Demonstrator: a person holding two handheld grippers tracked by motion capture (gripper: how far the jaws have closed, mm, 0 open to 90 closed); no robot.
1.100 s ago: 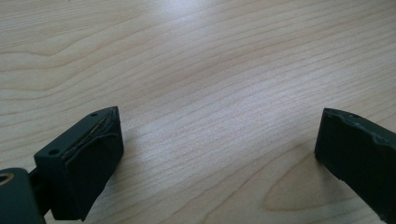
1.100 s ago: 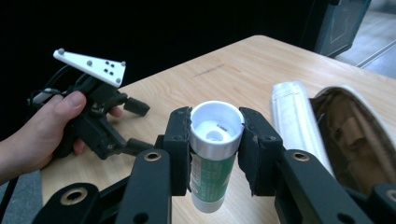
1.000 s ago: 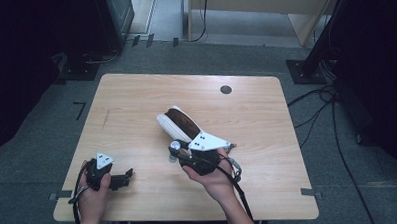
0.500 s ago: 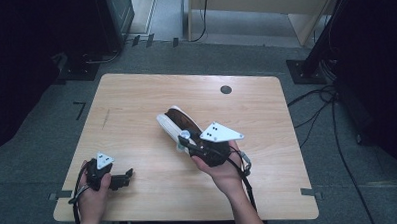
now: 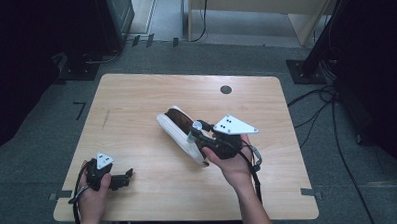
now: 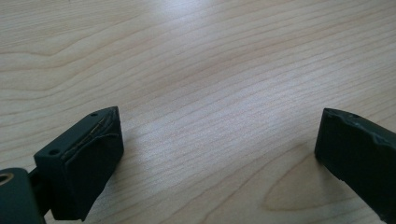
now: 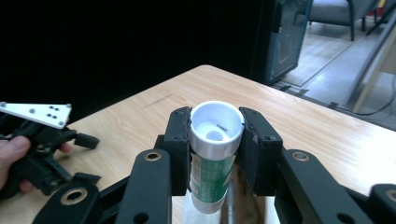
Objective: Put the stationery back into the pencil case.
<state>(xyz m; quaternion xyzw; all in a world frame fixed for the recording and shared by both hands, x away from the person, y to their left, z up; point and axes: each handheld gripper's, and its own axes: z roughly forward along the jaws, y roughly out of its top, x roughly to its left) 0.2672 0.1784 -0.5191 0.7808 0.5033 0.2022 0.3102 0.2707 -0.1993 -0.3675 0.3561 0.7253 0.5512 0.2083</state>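
My right gripper [image 5: 195, 130] is shut on a small tube [image 5: 196, 127] with a white cap and a green label, held upright just above a white pouch [image 5: 177, 135] with a dark brown inside, lying mid-table. In the right gripper view the tube [image 7: 215, 140] sits clamped between both pads, cap end toward the camera. My left gripper [image 5: 123, 178] rests near the table's front left corner. Its jaws stand wide apart over bare wood [image 6: 219, 140] with nothing between them.
The wooden table [image 5: 136, 104] has a small black round cap [image 5: 225, 89] near its far edge. Dark equipment and cables stand on the floor around the table. The left hand with its gripper [image 7: 44, 156] shows at the left of the right gripper view.
My right hand has carried the tube to the right and upward, along the pouch. The left hand has stayed where it was.
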